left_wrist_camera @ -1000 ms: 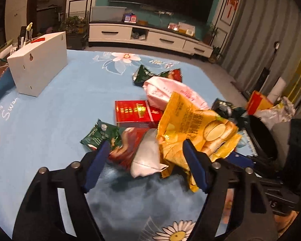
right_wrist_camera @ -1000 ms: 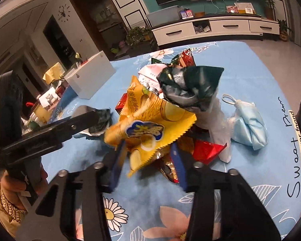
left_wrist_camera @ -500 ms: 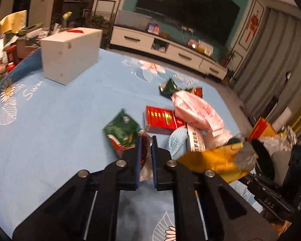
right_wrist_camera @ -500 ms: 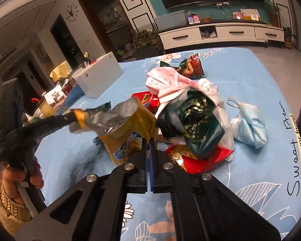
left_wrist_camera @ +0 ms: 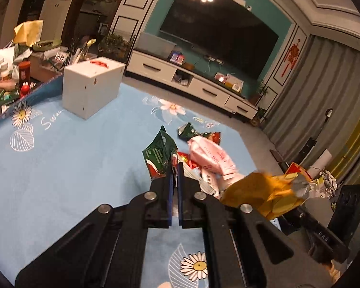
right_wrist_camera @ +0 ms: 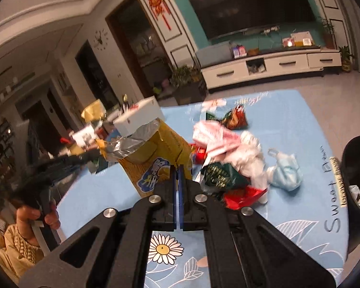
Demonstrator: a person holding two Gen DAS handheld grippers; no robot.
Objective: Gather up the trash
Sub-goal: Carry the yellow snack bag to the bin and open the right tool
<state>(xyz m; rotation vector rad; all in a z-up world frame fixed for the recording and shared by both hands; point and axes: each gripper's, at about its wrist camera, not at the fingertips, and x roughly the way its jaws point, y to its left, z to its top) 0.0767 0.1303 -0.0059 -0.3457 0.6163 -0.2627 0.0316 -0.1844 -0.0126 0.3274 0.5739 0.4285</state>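
1. Lifting underway: left gripper point(left_wrist_camera: 176, 168) clenched on the green wrapper point(left_wrist_camera: 159, 154), frame centre.
2. Right gripper point(right_wrist_camera: 177, 170) pinches the yellow chip bag point(right_wrist_camera: 156, 158), raised at centre-left.
3. Left behind: pink pack point(right_wrist_camera: 213, 135), blue mask point(right_wrist_camera: 286, 171), red wrapper point(right_wrist_camera: 242, 195) on the blue cloth point(right_wrist_camera: 300, 124).

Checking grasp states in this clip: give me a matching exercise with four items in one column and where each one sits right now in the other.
Things
1. crinkled yellow foil snack bag
2. green plastic wrapper
3. light blue face mask
4. white rectangular box

States
A. stands on the blue floral tablecloth, near its far edge
B. pinched in the left gripper
C. lies loose on the tablecloth, ungripped
D. pinched in the right gripper

Pairs: 1-D, 2-B, 3-C, 4-A
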